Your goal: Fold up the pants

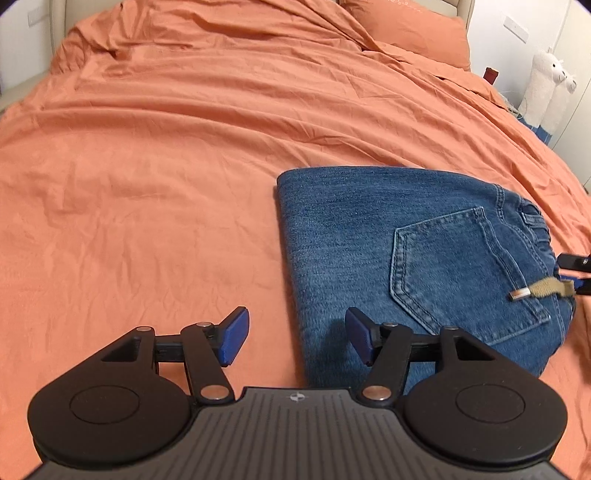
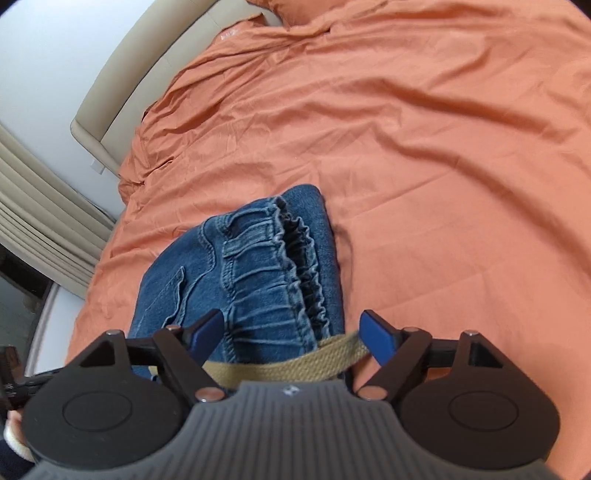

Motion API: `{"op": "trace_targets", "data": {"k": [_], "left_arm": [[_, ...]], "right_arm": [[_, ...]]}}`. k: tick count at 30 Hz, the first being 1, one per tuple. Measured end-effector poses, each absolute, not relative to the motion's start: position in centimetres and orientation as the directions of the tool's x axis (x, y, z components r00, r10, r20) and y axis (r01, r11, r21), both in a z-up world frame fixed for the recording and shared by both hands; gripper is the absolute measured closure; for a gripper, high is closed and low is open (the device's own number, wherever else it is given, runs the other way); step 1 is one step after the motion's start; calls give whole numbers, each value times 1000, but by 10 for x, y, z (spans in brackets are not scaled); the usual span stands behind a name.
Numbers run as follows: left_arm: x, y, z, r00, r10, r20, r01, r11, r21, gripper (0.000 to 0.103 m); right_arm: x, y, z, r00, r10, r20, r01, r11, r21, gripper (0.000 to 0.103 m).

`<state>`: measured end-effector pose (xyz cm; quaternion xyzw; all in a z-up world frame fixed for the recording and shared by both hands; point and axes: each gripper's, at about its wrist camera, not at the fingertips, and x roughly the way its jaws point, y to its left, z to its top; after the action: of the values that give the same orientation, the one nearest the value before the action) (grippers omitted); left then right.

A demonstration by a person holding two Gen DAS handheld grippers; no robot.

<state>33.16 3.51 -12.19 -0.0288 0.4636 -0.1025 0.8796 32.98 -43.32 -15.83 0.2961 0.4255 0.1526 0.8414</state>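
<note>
The jeans (image 1: 369, 258) lay folded on the bed (image 1: 166, 184); both tongs, left (image 1: 297, 338) and right (image 2: 291, 336), gaped wide and empty, apparently finished, with the drawstring (image 2: 280, 365) loose.

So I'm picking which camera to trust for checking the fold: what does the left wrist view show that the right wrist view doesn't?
Only the left wrist view shows the back pocket face up, the drawstring's metal tip, the straight folded edge, a pillow and two plush llamas.

Only the right wrist view shows the gathered elastic waistband, the tan drawstring lying across between the right tool fingers, and the beige headboard.

Both show the folded jeans on the orange sheet, with both tools open, the left tool included.
</note>
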Motion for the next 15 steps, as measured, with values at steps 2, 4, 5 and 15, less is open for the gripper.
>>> {"op": "trace_targets", "data": {"k": [2, 4, 5, 15], "left_arm": [[340, 42, -128, 532, -246, -810, 140, 969, -202, 32], [348, 52, -137, 513, -294, -806, 120, 955, -272, 32], [352, 58, -142, 505, -326, -800, 109, 943, -315, 32], [372, 86, -184, 451, -620, -642, 69, 742, -667, 38]], "right_arm": [[335, -439, -168, 568, 537, -624, 13, 752, 659, 26], [339, -445, -177, 553, 567, -610, 31, 718, 695, 27], [341, -447, -180, 547, 581, -602, 37, 702, 712, 28], [365, -455, -209, 502, 708, -496, 75, 536, 841, 51]]}}
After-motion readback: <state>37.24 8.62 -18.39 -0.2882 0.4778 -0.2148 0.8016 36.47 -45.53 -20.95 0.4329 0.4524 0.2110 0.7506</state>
